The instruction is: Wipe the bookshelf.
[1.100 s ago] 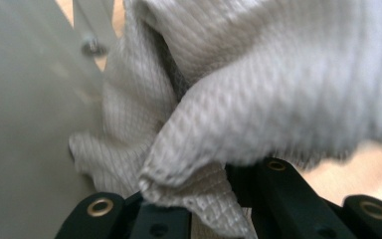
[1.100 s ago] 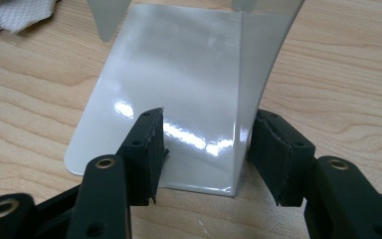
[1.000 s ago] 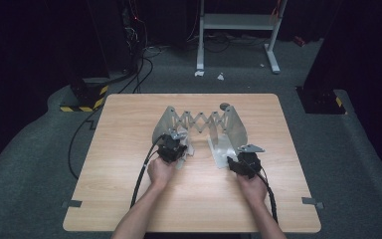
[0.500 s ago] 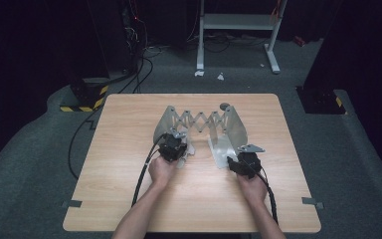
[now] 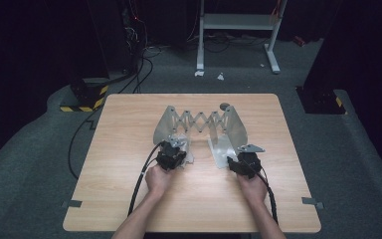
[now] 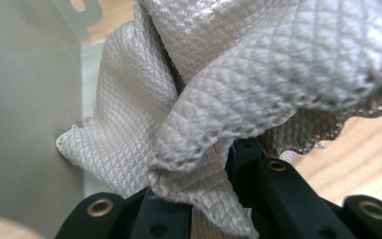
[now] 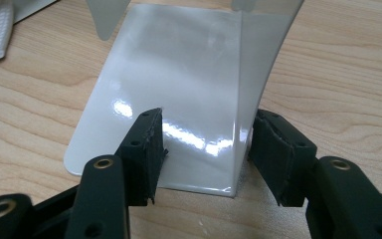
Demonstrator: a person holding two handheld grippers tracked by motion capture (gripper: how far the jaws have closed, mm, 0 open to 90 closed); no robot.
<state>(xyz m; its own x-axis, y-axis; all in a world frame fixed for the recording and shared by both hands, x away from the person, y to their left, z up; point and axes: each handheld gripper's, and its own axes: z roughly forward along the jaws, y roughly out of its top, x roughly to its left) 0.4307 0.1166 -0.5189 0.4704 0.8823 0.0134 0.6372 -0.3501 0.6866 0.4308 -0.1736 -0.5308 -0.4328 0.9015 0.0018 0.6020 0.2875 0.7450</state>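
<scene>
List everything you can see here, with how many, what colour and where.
Table: one, light wood, centre of the high view.
Expandable bookend rack: one, silver metal, mid-table.
Cloth: one, grey-white, on the rack's left base.
Frame: one, white, on the floor beyond the table.
Left gripper: one, black, shut on the cloth.
Right gripper: one, black, jaws either side of the rack's upright plate.
Hands: two, near table edge.

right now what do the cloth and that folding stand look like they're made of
The cloth looks like a pale grey woven or microfibre fabric: a fine diamond-grid texture, soft folds, a pinked edge. The folding stand looks like sheet metal with a glossy light-grey finish: thin bent plates carrying sharp light reflections, though coated plastic can't be ruled out. The table looks like light wood or wood-grain laminate.
</scene>
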